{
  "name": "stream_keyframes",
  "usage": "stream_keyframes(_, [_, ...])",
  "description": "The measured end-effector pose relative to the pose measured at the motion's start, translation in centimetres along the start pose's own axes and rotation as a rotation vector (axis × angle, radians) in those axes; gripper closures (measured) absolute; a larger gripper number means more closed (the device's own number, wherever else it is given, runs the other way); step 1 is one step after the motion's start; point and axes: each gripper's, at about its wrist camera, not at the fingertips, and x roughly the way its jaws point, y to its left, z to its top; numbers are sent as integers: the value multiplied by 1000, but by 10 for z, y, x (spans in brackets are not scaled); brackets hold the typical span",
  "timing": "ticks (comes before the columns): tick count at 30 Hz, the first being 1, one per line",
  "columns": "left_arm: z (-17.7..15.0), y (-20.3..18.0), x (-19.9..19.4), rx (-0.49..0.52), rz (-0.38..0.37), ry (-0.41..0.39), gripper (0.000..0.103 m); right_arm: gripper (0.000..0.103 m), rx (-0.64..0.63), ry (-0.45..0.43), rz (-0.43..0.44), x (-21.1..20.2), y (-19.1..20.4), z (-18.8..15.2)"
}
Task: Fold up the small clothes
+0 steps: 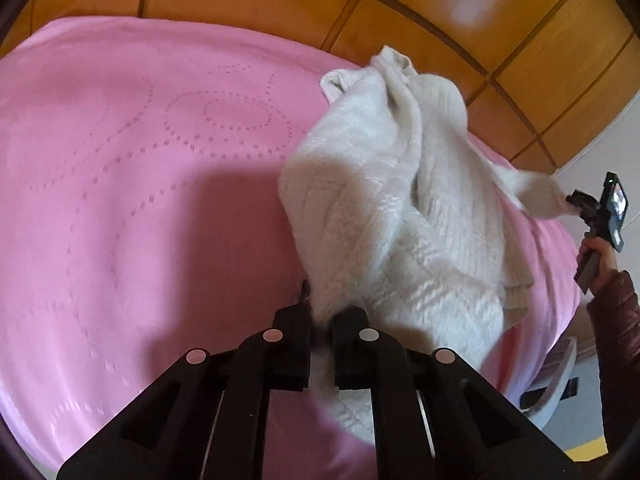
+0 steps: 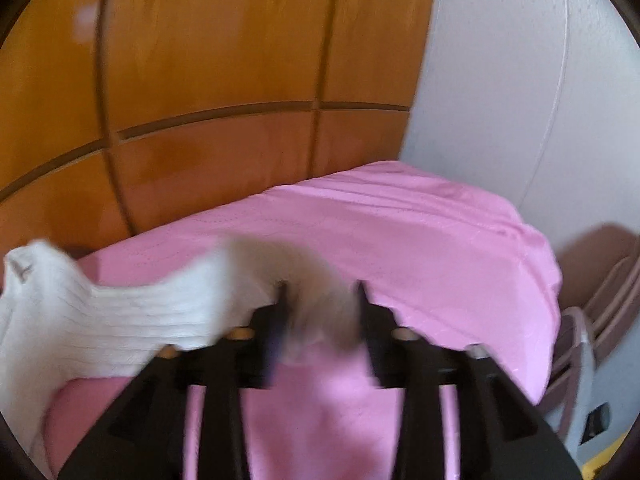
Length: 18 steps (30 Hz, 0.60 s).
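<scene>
Both grippers are clamping the fluffy white knit sweater (image 1: pixel 400 208) above the pink quilted bedspread (image 1: pixel 120 160) — left gripper (image 1: pixel 321 320) pinching one edge, right gripper (image 2: pixel 320 292) gripping a sleeve. I'd be pulling it taut before laying it flat.

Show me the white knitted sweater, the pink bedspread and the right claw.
white knitted sweater (image 1: pixel 400 208): left wrist view, middle of its body.
pink bedspread (image 1: pixel 120 160): left wrist view, bare stitched area.
right claw (image 1: pixel 570 200): left wrist view, fingertips at the sleeve.
</scene>
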Motion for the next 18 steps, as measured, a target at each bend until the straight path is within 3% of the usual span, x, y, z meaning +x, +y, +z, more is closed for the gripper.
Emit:
stream_keyframes(3, [19, 8, -12, 30, 76, -66, 98, 39, -48, 10, 122, -16, 15, -19])
stream_keyframes(6, [59, 41, -35, -16, 180, -161, 98, 39, -98, 62, 335, -45, 36, -46])
stream_keyframes(8, [95, 70, -53, -73, 263, -226, 98, 40, -139, 124, 525, -63, 58, -65])
stream_keyframes(9, [116, 88, -65, -123, 311, -267, 98, 41, -152, 139, 573, -69, 65, -70])
stream_keyframes(11, [141, 109, -84, -206, 368, -322, 92, 42, -171, 190, 741, -91, 88, -86])
stream_keyframes(12, [147, 113, -93, -240, 385, -356, 75, 42, -155, 233, 834, -98, 98, -94])
stream_keyframes(13, [149, 115, -106, -266, 393, -415, 47, 43, -151, 274, 892, -102, 110, -101])
stream_keyframes(15, [142, 108, -124, -239, 372, -522, 21, 43, -180, 363, 1002, -112, 139, -122])
stream_keyframes(18, [127, 91, -116, -171, 337, -482, 22, 50, -211, 483, 1055, -116, 177, -151])
